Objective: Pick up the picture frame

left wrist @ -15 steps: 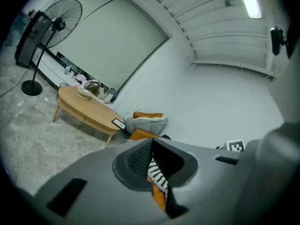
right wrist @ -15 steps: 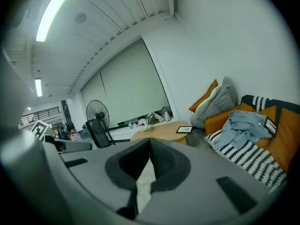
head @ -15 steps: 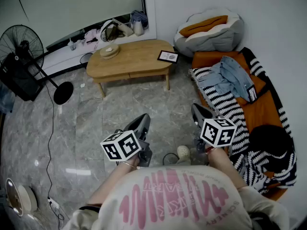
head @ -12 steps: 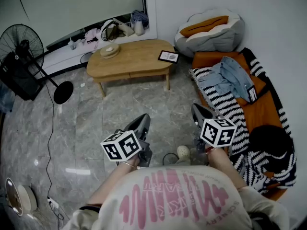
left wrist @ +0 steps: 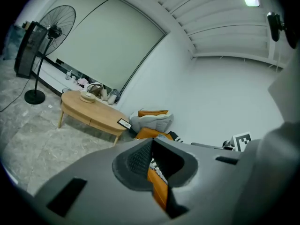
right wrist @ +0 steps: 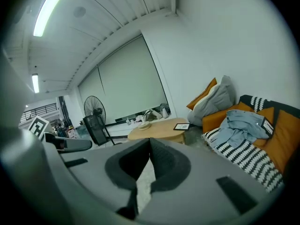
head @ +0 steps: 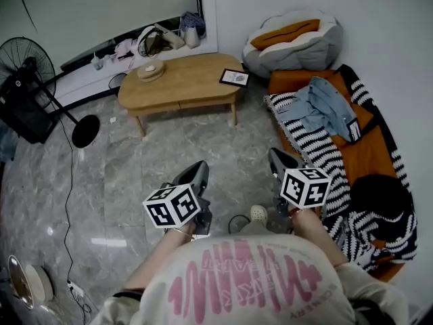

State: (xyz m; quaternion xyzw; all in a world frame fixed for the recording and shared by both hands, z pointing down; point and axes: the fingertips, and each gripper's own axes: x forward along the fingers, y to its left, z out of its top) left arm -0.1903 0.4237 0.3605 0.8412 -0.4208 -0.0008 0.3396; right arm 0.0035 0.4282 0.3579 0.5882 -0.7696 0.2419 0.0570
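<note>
Head view, picture frame (head: 235, 78): it is lying flat on the wooden table (head: 183, 87), at the end nearest the orange sofa (head: 369, 151).
Head view, left gripper (head: 197, 170): you are holding it low in front of your tummy, over the gray floor (head: 122, 175). It is pointing toward the table and sitting well apart from the picture frame.
Head view, right gripper (head: 275, 156): you are holding it beside the left gripper, near the edge of the striped blanket (head: 318, 147). It is also sitting well apart from the picture frame.
Head view, other things: a blue jacket (head: 325, 107) is lying on the sofa. A black fan (head: 24, 63) is standing left of the table. A big gray and orange cushion (head: 291, 42) is sitting in the corner.
Left gripper view, jaws: the two tips are pressing together, and nothing is sitting between them.
Left gripper view, picture frame: it is showing far ahead, small, on the table's right end, up and to the left of the jaw tips.
Left gripper view, neighbor: the right gripper's marker cube is peeking in at the right.
Right gripper view, jaws: they are pressing tight together, pinching nothing.
Right gripper view, picture frame: it is lying on the table's right end, far past the jaw tips and a little to their right.
Right gripper view, neighbor: the left gripper is poking in at the left, with the fan standing behind it.
</note>
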